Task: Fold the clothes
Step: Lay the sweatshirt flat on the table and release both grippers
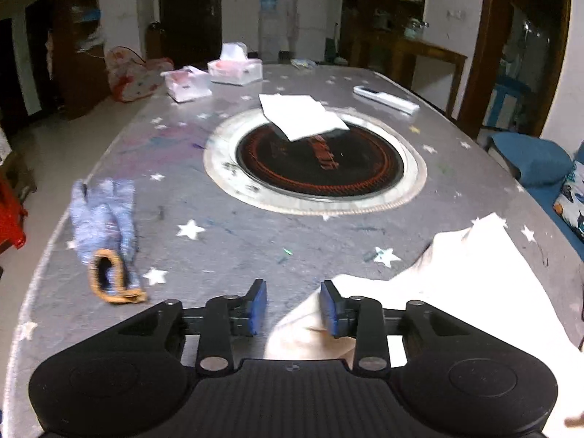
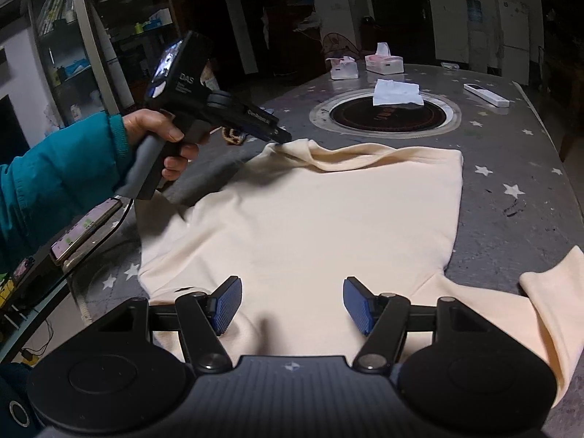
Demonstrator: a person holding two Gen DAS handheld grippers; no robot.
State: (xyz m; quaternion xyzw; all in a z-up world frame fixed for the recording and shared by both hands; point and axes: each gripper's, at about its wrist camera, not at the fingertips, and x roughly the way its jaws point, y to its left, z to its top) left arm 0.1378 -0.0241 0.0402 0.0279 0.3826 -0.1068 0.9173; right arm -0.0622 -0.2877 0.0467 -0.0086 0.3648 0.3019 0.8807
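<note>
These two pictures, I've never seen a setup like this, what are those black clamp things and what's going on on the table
Each black clamp is a hand-held gripper with a camera looking along its two blue-padded fingers. One picture is from the left gripper, the other from the right gripper, which also shows a hand in a teal sleeve holding the left one. A cream shirt lies spread on the starry grey table, to be folded. Both grippers are open and hold nothing. Small jeans lie to the side.
</note>
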